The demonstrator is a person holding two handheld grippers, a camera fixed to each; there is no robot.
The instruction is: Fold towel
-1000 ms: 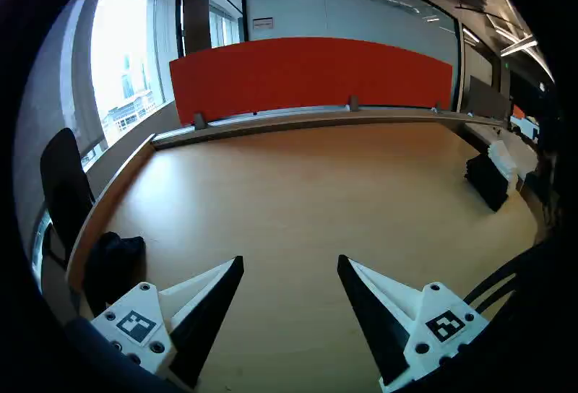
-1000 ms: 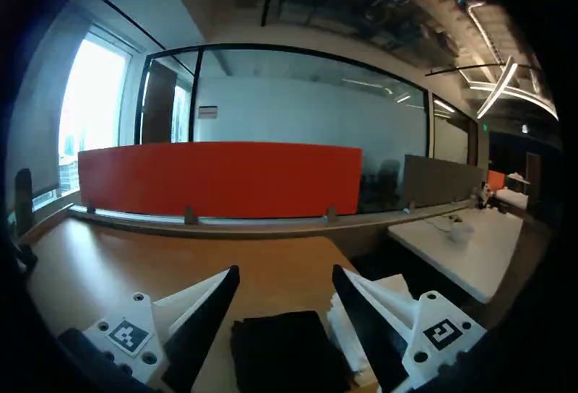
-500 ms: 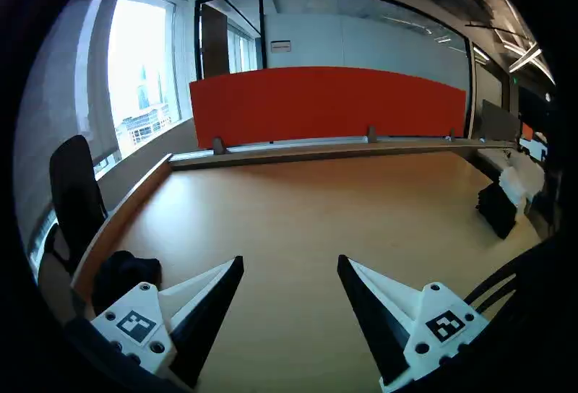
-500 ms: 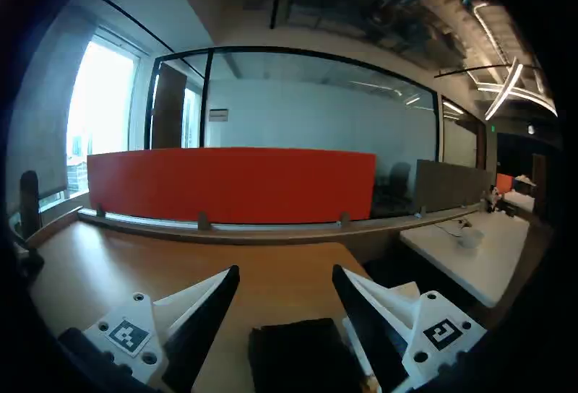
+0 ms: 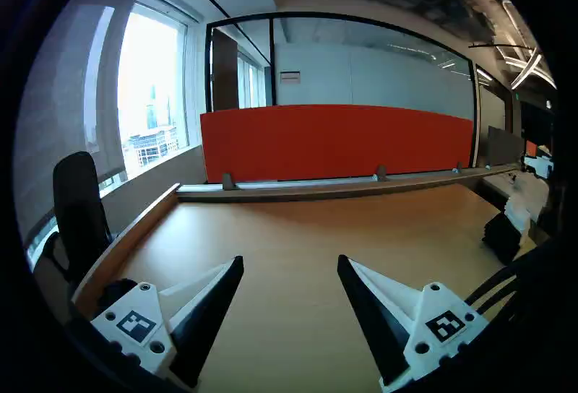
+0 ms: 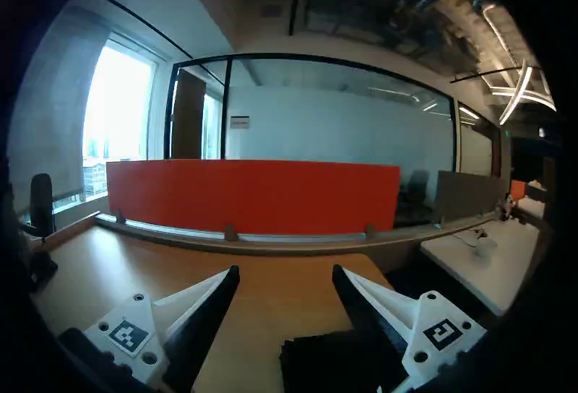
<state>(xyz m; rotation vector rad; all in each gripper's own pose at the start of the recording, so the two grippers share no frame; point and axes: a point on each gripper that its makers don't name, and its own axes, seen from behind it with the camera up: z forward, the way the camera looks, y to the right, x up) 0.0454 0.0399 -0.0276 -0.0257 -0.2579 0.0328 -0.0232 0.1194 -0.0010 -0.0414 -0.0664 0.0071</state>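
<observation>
Left tool (image 5: 289, 259), right tool (image 6: 285, 269): fingers spread above pale wooden tabletop (image 5: 303, 227).
Black folded towel stack (image 6: 325, 360) lies near, between right tool's fingers; its near part is cut off, layers hard to make out.

A light wooden desk (image 5: 303, 248) spreads across the lower left gripper view. A red divider panel (image 5: 336, 140) stands along its far edge at 12 o'clock. A bright window (image 5: 148, 122) is at 10 o'clock, with a black office chair (image 5: 76, 209) at 9 o'clock. In the right gripper view, a white table (image 6: 484, 266) sits at 4 o'clock and ceiling strip lights (image 6: 516, 93) at 2 o'clock.
</observation>
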